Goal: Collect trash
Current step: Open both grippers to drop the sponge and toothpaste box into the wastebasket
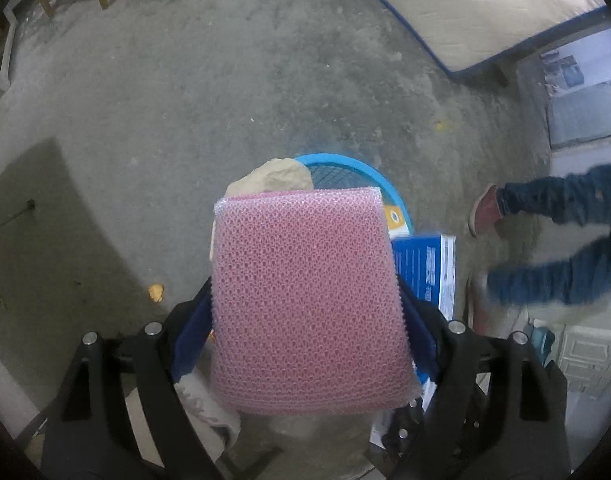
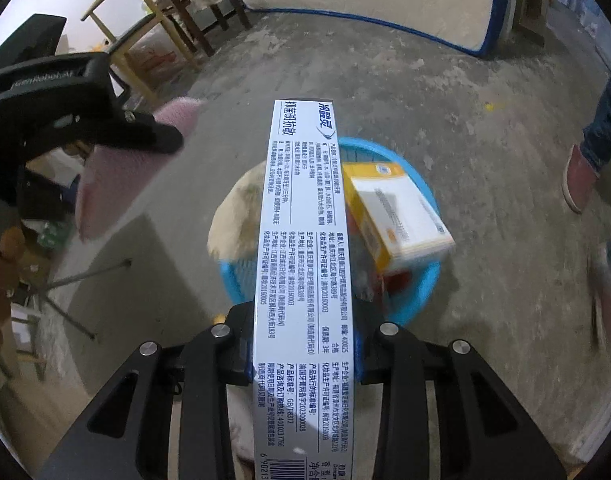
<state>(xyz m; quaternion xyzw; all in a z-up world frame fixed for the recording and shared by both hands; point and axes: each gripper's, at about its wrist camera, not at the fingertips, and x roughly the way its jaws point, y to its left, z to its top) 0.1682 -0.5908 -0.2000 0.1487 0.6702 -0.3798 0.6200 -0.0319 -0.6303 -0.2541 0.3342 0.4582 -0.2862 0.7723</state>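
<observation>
Both tools hang over the blue basket (image 2: 417, 300) on the floor — left tool (image 1: 305, 320) pinching a pink bubble-wrap pad (image 1: 305, 300), right tool (image 2: 305, 344) pinching a long toothpaste box (image 2: 301, 260) pointing lengthwise across the basket — directly above it, the nearer.

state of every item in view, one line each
pink bubble wrap: held between left gripper fingers, over the basket
long white box: clamped in right gripper, over the basket
blue basket: on the floor, partly filled
yellow and white box: tilted, in the basket
beige crumpled paper: in the basket
</observation>
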